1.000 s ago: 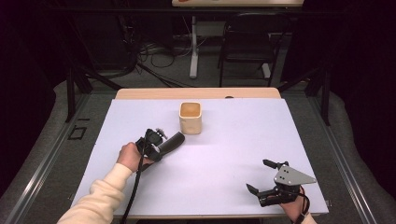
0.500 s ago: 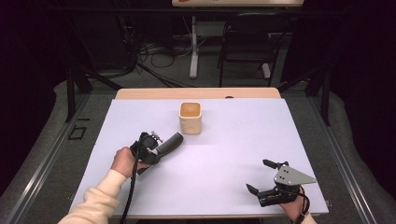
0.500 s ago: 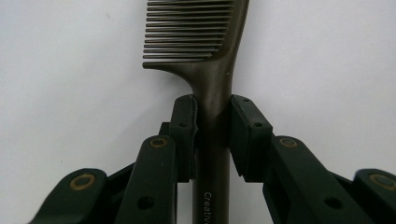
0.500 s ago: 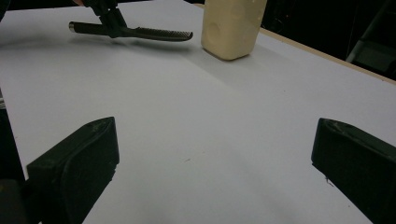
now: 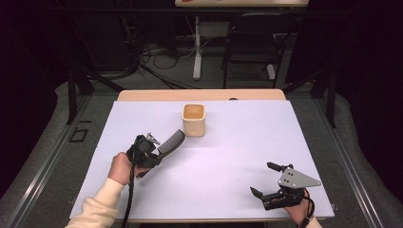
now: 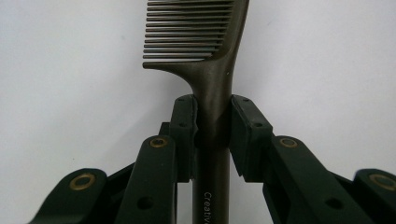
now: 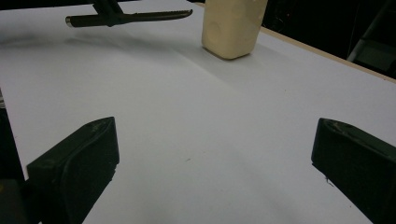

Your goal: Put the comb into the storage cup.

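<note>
Nearest, the right claw [image 5: 270, 182] rested low at the bench's [image 5: 228, 161] front right edge, jaws spread wide with nothing between them. Farther left, the left claw [image 6: 212, 126] was clamped on the handle of a dark comb [image 5: 172, 141], seemingly held just off the surface, teeth end angled toward the cream square cup [image 5: 194, 119] beyond.

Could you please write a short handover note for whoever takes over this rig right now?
Left hand-held gripper: shut on the handle of the dark comb, teeth end pointing toward the cream cup.
Right hand-held gripper: open, holding nothing, near the table's right front corner.
Done: comb picked up.
Left: probably placing the comb in the cup, which stands upright at the far middle.
</note>
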`<state>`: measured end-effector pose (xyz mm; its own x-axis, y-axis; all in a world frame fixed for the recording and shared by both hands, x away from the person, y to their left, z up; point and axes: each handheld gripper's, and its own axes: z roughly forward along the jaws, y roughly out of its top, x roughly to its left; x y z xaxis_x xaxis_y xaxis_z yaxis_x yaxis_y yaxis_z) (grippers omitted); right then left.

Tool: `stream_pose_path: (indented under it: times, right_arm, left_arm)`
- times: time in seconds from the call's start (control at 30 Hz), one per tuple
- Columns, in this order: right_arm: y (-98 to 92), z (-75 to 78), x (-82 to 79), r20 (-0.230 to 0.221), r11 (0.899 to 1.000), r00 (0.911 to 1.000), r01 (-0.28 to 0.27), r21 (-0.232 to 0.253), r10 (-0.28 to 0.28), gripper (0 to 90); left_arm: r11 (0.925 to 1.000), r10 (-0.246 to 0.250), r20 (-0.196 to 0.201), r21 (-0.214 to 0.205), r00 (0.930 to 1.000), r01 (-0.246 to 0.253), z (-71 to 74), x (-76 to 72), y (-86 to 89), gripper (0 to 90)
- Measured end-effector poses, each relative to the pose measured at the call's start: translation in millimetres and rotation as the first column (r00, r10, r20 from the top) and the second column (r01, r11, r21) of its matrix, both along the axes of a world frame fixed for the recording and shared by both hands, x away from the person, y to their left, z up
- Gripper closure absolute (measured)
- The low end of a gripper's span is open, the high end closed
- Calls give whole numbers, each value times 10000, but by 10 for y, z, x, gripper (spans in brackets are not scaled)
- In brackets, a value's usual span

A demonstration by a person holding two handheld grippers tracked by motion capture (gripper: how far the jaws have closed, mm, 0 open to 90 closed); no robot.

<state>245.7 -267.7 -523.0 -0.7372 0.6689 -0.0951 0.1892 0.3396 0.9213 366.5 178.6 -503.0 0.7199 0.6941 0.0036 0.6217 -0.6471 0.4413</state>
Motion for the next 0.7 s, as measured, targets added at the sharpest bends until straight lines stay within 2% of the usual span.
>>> stream_pose_path:
  times: [0.27,0.5,0.7]
  right_arm:
    - [1,-3,0,-33,10000,10000,1,12,-1,3]
    - [-7,-4,-2,-43,10000,10000,17,-18,-17,3]
    - [0,-4,-3,-34,10000,10000,-16,-44,16,3]
  left_arm:
    - [9981,87,483,-620,9988,-57,49,-52,53,723]
    - [9927,239,1010,-1198,9946,-117,85,-65,92,723]
    - [9883,307,1190,-1522,9924,-123,83,-67,103,723]
